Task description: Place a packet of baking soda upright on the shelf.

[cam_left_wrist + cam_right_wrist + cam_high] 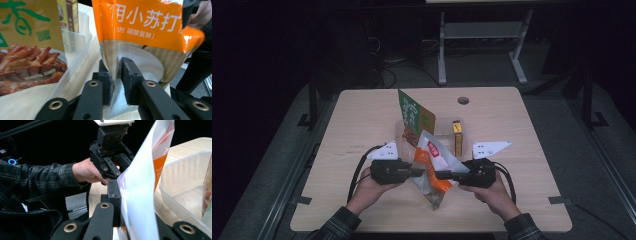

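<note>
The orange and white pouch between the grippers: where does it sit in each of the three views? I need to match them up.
High view: orange and white pouch at centre front, between left gripper and right gripper.
Left gripper view: top centre-right, its edge between the jaws.
Right gripper view: pale sheet right of centre, against the jaw.
Shared landmark: clear plastic tray beside the pouch.
</note>
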`<action>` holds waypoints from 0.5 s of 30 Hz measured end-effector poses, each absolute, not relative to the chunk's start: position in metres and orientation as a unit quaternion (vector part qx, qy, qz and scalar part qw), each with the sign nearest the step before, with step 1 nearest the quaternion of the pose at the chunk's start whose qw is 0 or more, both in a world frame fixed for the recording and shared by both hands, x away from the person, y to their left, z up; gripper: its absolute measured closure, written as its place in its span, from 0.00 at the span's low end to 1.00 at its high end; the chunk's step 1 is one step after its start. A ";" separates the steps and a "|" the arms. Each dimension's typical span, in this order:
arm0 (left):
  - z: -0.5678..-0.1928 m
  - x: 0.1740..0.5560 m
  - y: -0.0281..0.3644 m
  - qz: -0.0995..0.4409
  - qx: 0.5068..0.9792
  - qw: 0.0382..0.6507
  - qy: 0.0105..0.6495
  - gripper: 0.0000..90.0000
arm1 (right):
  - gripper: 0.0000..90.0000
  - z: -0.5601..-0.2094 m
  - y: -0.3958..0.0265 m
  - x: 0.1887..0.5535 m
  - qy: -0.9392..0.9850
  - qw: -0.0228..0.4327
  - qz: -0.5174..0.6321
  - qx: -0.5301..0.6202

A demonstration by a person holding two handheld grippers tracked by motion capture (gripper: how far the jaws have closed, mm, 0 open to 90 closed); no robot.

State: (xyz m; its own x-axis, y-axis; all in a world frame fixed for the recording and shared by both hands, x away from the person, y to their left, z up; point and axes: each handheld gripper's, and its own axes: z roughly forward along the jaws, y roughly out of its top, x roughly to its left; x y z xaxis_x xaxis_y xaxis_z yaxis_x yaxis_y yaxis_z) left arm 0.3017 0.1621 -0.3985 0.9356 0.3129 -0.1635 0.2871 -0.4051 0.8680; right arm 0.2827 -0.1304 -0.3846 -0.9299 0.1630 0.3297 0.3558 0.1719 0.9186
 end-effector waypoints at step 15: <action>-0.404 0.302 0.182 0.032 0.851 0.485 0.201 0.48 | 1.00 -0.368 -0.162 0.275 -0.794 0.015 -0.583 -0.172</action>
